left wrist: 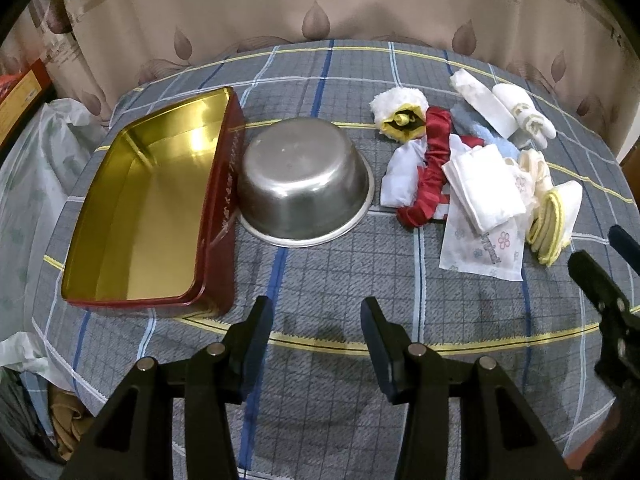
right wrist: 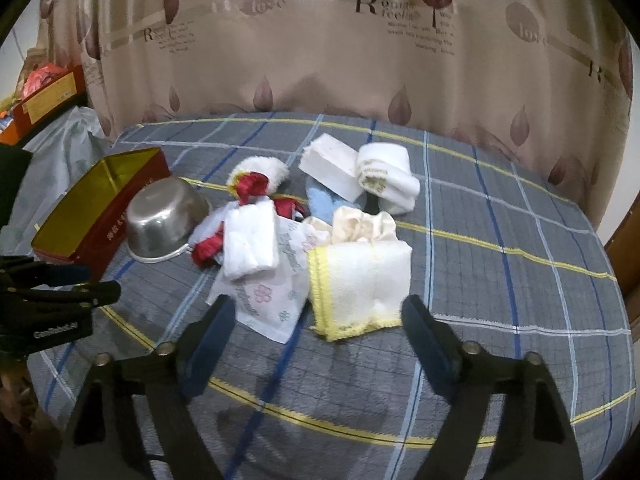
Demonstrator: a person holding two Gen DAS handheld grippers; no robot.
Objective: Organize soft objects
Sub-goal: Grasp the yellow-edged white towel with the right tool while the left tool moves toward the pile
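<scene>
Between my right gripper fingers sits nothing yet: jaws stand wide, hovering just short of the folded white terry cloth with yellow stitched edging, the nearest piece of the soft pile. My left gripper is also wide and empty, over bare grey plaid tablecloth, well clear of the pile. Risks as I judge them: the thin white printed fabric sheet with pink flowers touches the cloth's left edge, so a low pinch may drag it along. A top-layer grab could unfold the cloth. Further out, the red satin ribbon tangles through the white folded pieces. The upside-down steel bowl stands between pile and open red tin box with gold inside, so a low carry could knock it.
</scene>
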